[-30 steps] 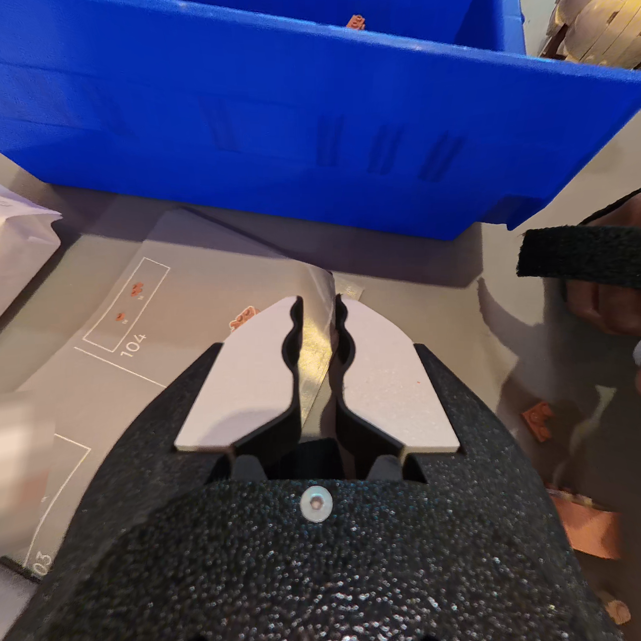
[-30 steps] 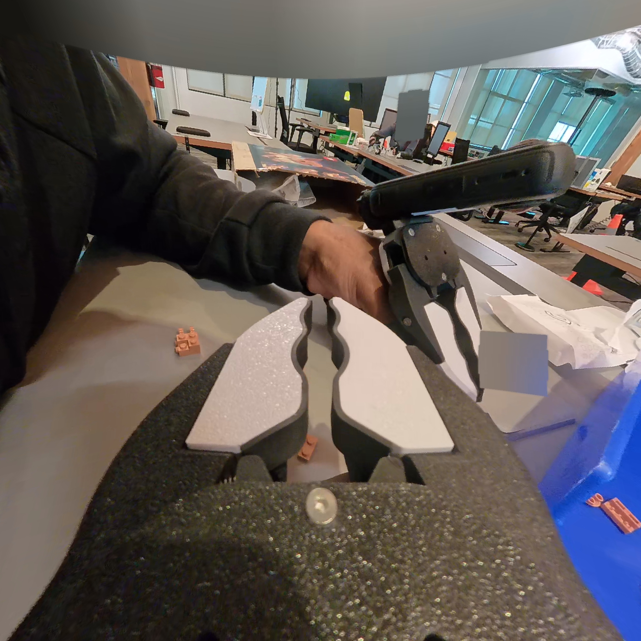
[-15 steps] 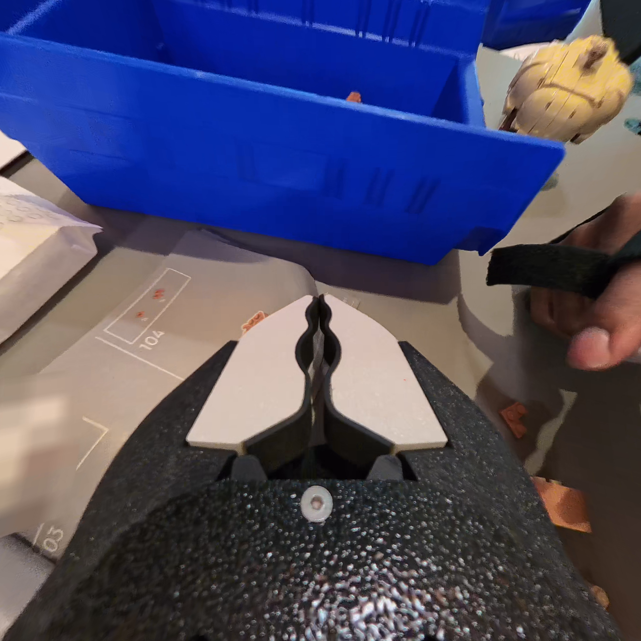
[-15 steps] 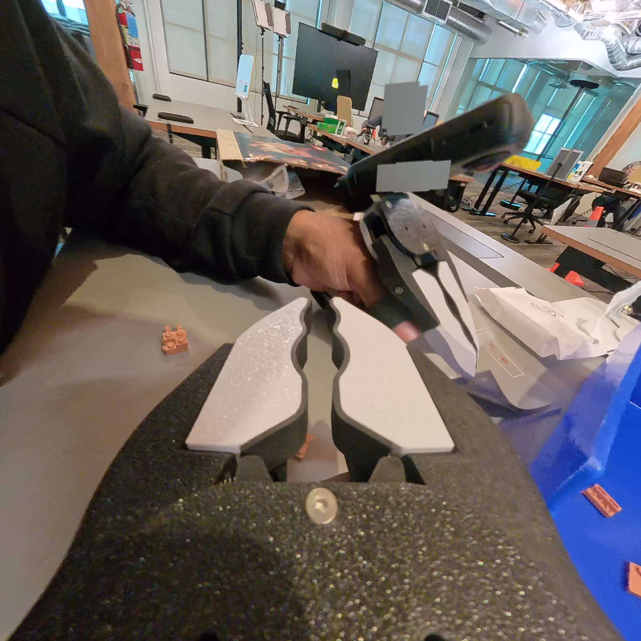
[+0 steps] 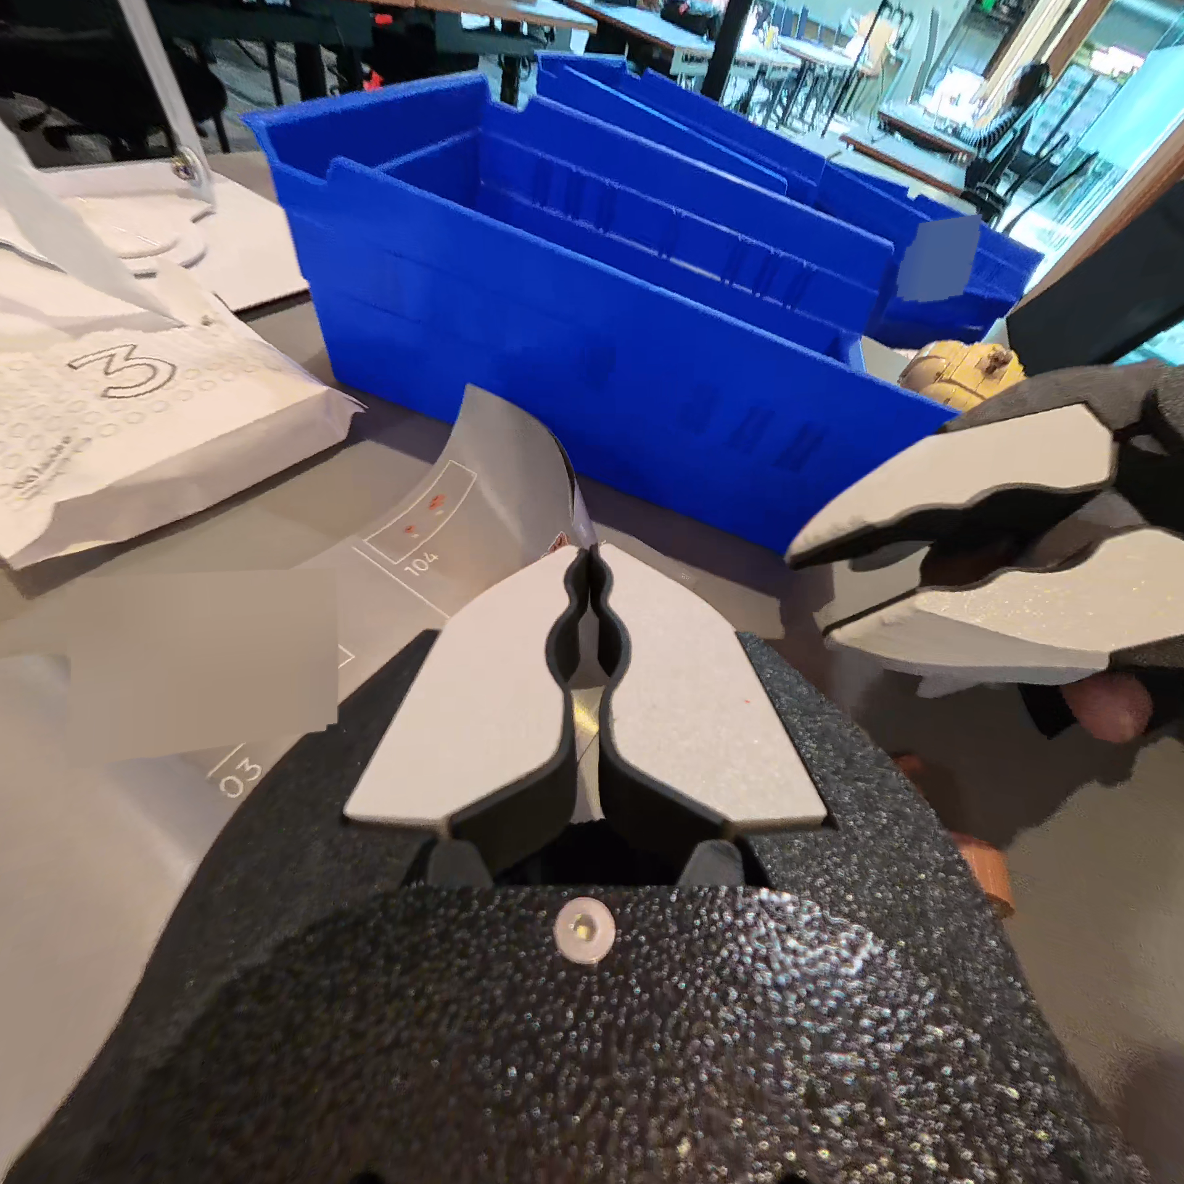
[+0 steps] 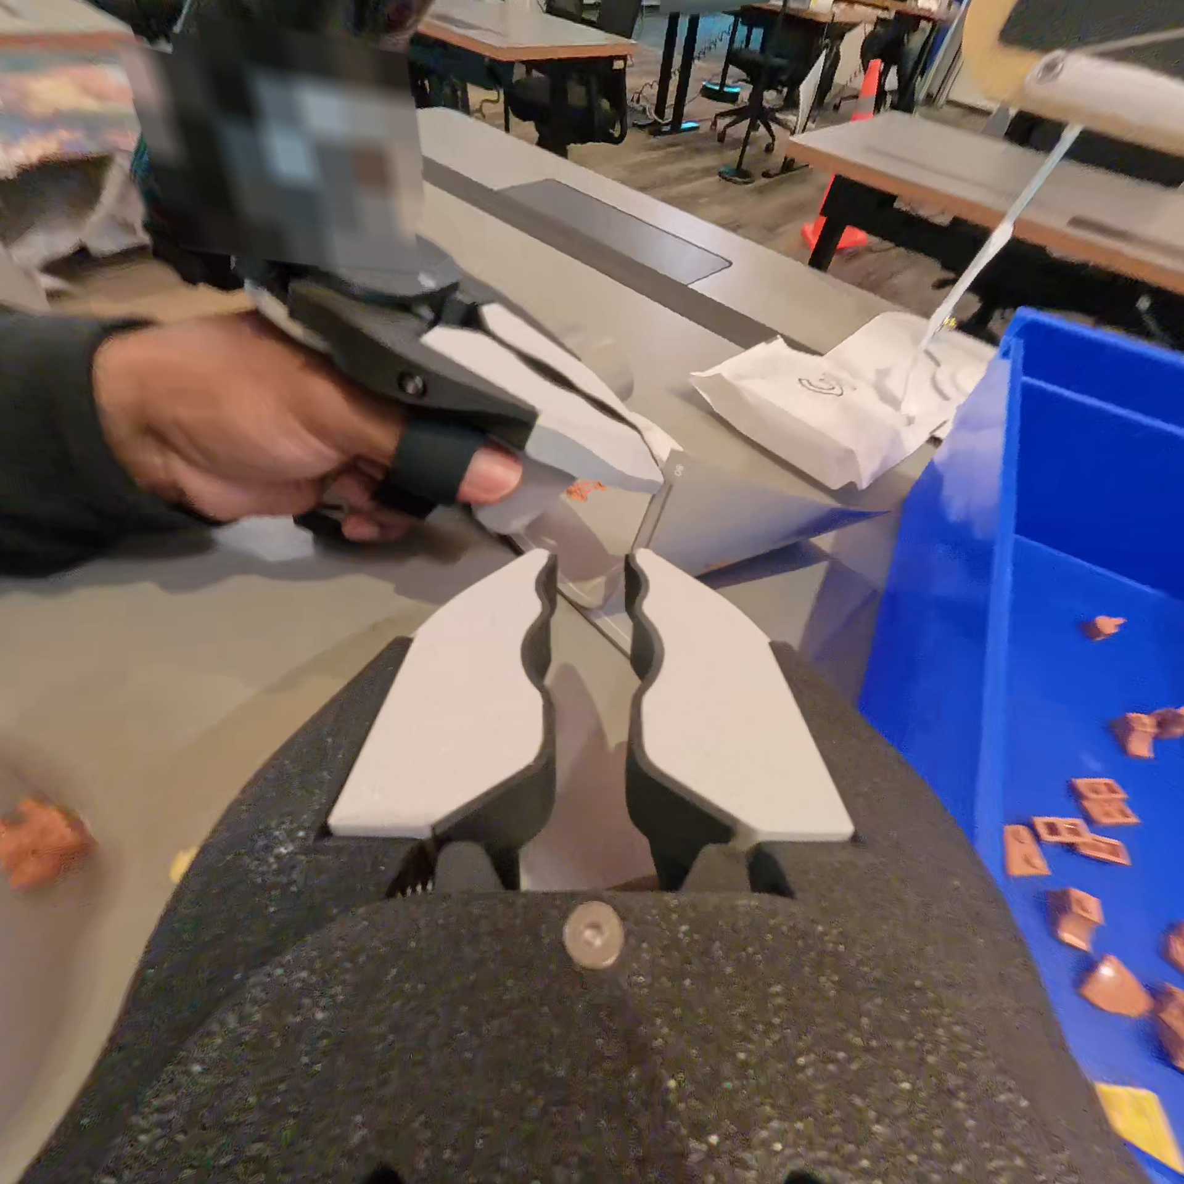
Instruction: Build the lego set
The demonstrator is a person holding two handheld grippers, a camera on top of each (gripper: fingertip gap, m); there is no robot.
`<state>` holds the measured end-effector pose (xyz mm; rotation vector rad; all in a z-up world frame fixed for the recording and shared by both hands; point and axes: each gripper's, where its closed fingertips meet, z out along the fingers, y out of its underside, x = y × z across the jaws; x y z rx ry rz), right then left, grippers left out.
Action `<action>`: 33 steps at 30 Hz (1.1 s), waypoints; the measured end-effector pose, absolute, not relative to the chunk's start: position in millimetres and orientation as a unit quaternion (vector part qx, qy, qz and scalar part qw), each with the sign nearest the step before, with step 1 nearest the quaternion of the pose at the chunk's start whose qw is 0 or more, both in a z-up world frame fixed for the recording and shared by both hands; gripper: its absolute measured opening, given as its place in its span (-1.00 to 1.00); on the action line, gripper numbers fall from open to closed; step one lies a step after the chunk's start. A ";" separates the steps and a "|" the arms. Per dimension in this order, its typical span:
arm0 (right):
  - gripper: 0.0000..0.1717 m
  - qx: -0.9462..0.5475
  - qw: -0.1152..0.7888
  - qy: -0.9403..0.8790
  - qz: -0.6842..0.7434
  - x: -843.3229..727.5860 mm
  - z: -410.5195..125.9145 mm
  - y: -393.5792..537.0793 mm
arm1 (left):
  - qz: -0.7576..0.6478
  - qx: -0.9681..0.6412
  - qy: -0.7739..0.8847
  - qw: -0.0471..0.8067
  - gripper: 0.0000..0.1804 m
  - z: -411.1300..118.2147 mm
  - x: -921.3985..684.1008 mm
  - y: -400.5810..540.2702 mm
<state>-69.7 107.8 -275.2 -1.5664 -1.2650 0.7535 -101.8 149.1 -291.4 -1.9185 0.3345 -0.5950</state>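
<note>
My left gripper [image 5: 589, 557] is shut on the edge of a grey page [image 5: 487, 474] of an instruction booklet and holds it curled up off the table. The right wrist view shows the same: the left gripper [image 6: 660, 474], held by a hand, pinches the lifted page [image 6: 737, 519]. My right gripper [image 6: 589, 564] is open, its fingertips just short of the booklet's near corner, with nothing pressed between the pads. It also shows at the right of the left wrist view [image 5: 810, 592], jaws apart.
A blue bin [image 5: 576, 333] stands just behind the booklet; in the right wrist view the bin [image 6: 929, 576] holds several small brown bricks [image 6: 1089, 826]. A white paper bag [image 5: 128, 410] lies at the left. A brown brick [image 6: 38, 839] lies on the table. A tan round model [image 5: 954, 378] sits beside the bin. The tips of one gripper are about 6 cm away from the tips of the other.
My left jaws closed on the page's edge and lifted it, curling it up. My right jaws opened wider and moved in towards the booklet.
</note>
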 end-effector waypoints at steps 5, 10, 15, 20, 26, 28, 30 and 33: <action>-0.51 -0.709 0.408 -0.447 0.362 -92.4 -276.5 118.6 | -0.247 -0.789 0.124 0.549 -1.00 -285.8 -107.1 140.5; -0.41 -0.748 0.351 -0.378 0.418 -108.8 -282.9 132.6 | -0.215 -0.776 0.124 0.580 -1.00 -278.9 -117.4 130.9; -0.41 -0.758 0.328 -0.352 0.441 -120.9 -287.1 144.5 | -0.204 -0.769 0.113 0.595 -1.00 -275.5 -126.7 128.4; -0.24 -0.749 0.294 -0.341 0.485 -128.6 -282.4 146.3 | -0.206 -0.768 0.116 0.595 -1.00 -275.5 -128.0 127.9; -0.12 -0.755 0.266 -0.332 0.500 -128.7 -286.0 147.0 | -0.201 -0.767 0.139 0.593 -1.00 -276.5 -121.5 126.3; -0.14 -0.757 0.259 -0.325 0.504 -128.1 -288.1 147.6 | -0.196 -0.767 0.148 0.592 -1.00 -277.1 -119.1 125.7; -0.22 -0.757 0.259 -0.321 0.506 -127.5 -289.6 149.5 | -0.193 -0.767 0.156 0.592 -1.00 -277.6 -116.9 125.0; -0.38 -0.759 0.257 -0.304 0.516 -125.6 -290.2 153.4 | -0.189 -0.767 0.157 0.592 -1.00 -277.8 -116.6 125.0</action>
